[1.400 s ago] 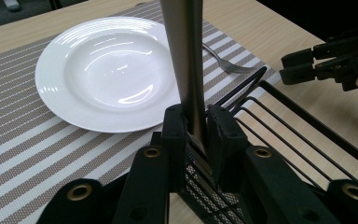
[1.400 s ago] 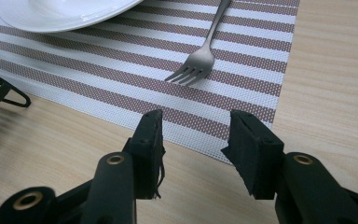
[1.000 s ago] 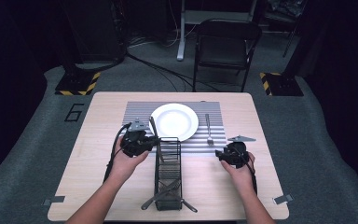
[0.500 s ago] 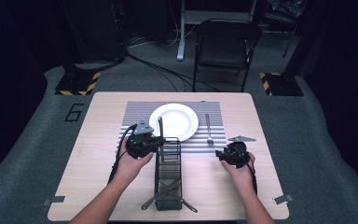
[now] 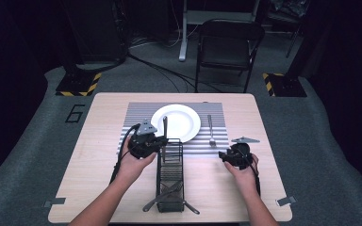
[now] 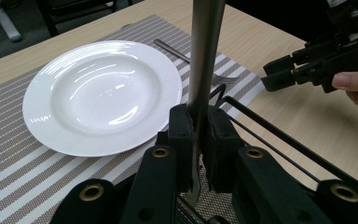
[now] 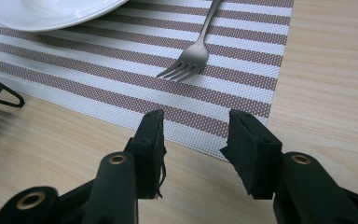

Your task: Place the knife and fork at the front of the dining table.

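My left gripper (image 5: 162, 141) is shut on a slim metal utensil (image 5: 165, 126) and holds it upright over the far end of the black wire caddy (image 5: 170, 174). In the left gripper view the pads clamp the utensil's (image 6: 207, 56) shaft, and I cannot see either of its ends. The white plate (image 5: 175, 122) lies on the striped placemat (image 5: 136, 117) just beyond. A fork (image 5: 211, 129) lies on the mat to the right of the plate. My right gripper (image 5: 224, 156) hovers open at the mat's near right corner, with the fork's tines (image 7: 189, 58) ahead of its empty jaws.
More cutlery (image 5: 160, 200) pokes out of the caddy's near end by the table's front edge. A folding chair (image 5: 228, 40) stands beyond the table's far edge. Bare wood lies to the left of the mat and to the right of my right hand.
My left gripper has shifted a little to the right with the utensil, closer to the caddy. The right gripper has stayed where it was.
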`<state>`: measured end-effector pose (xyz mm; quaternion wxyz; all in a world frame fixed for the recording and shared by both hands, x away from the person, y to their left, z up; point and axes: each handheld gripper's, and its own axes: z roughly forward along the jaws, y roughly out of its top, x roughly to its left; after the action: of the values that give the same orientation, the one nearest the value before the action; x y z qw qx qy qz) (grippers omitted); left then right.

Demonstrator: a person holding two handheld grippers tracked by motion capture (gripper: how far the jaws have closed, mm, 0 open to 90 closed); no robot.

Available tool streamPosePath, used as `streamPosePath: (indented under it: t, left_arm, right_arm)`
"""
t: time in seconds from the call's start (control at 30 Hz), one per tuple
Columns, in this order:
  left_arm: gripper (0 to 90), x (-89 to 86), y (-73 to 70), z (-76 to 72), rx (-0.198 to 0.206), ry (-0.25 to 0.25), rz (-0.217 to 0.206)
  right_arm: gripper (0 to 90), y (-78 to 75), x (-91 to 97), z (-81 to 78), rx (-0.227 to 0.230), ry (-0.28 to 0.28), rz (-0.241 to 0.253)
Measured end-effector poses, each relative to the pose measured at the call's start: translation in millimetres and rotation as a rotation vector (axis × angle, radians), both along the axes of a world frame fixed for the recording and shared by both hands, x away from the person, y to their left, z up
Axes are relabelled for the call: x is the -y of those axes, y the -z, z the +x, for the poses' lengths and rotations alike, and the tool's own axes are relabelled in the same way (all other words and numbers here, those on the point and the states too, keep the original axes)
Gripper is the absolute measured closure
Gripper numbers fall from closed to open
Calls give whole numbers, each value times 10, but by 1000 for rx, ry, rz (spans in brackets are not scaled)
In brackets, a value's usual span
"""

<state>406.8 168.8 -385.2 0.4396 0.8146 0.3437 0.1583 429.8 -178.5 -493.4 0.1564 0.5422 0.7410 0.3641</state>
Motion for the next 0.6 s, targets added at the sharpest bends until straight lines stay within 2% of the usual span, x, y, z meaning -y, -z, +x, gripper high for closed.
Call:
streamPosePath:
  t: [0.3, 0.6]
  left_arm:
    - [823, -9, -201, -36, 26, 3, -23]
    - [823, -17, -402, -66, 22, 9, -30]
  right_arm:
    - [559, 2, -4, 1, -2, -1, -2]
    - [559, -2, -4, -1, -1, 1, 1]
